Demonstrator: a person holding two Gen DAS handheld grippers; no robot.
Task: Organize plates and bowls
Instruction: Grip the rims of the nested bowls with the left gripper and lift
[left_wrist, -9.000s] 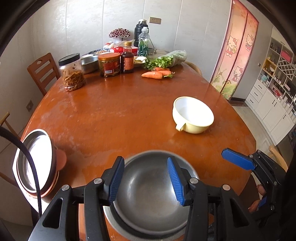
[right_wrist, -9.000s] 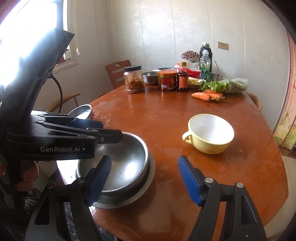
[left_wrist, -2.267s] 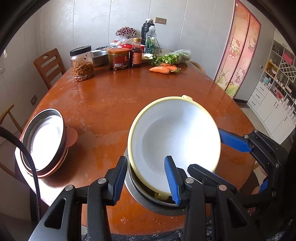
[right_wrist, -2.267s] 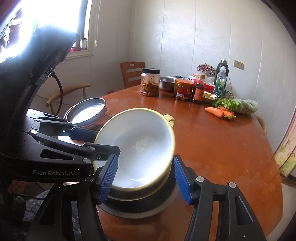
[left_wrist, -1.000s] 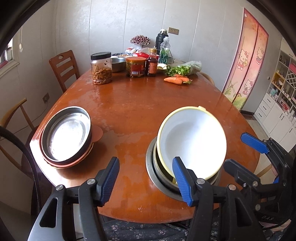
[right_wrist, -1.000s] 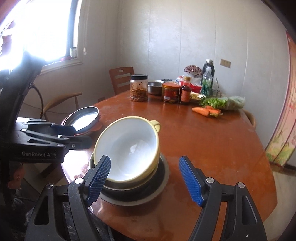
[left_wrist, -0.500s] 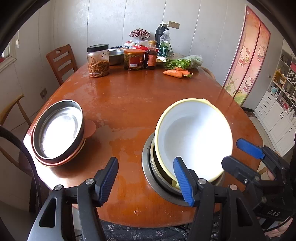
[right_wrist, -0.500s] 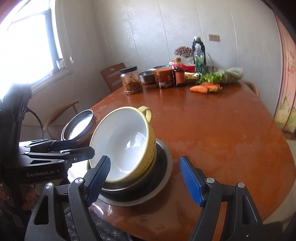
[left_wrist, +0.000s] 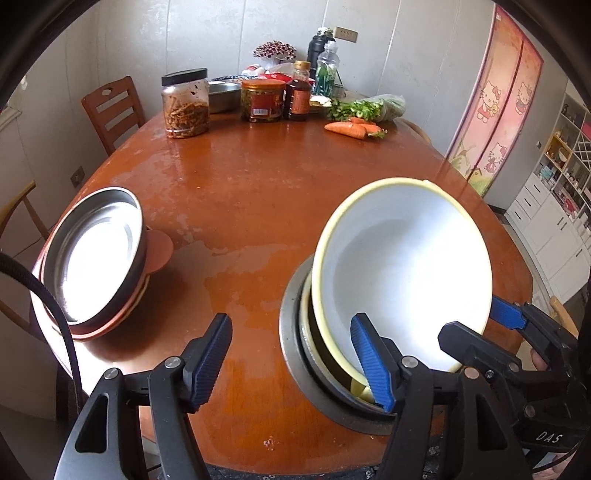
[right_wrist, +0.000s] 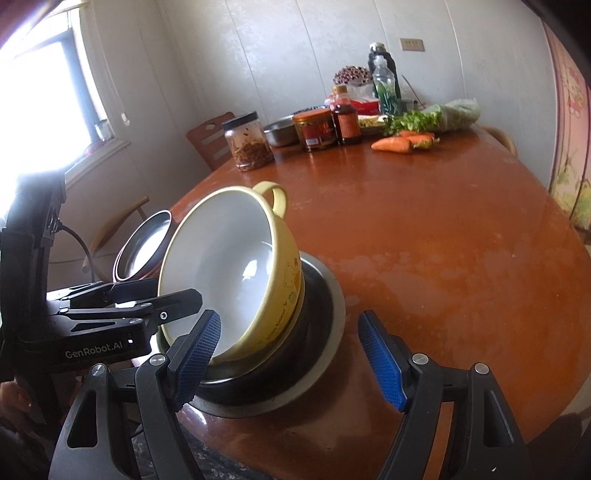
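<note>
A yellow bowl with a white inside (left_wrist: 402, 266) leans tilted in a steel bowl (left_wrist: 314, 354), which stands on a steel plate (left_wrist: 291, 332) at the table's near edge. My left gripper (left_wrist: 291, 363) hovers just in front of this stack with its jaws opening; its right finger (left_wrist: 369, 360) overlaps the yellow rim, and only table and the plate's edge lie between the pads. In the right wrist view my right gripper (right_wrist: 290, 356) stands open around the near side of the steel bowl (right_wrist: 258, 373), pads apart from it, with the yellow bowl (right_wrist: 229, 266) above.
A steel plate on reddish plates (left_wrist: 96, 258) sits at the table's left edge. Jars, bottles, a steel basin (left_wrist: 221, 98), greens and carrots (left_wrist: 351, 129) crowd the far end. Wooden chairs (left_wrist: 110, 107) stand to the left. The round table (left_wrist: 240, 184) is bare in its middle.
Both grippers have sunk toward the bowl stack, which looks larger now. The left jaws have spread wider. The right view has rolled, tilting the scene. The yellow bowl stays tilted.
</note>
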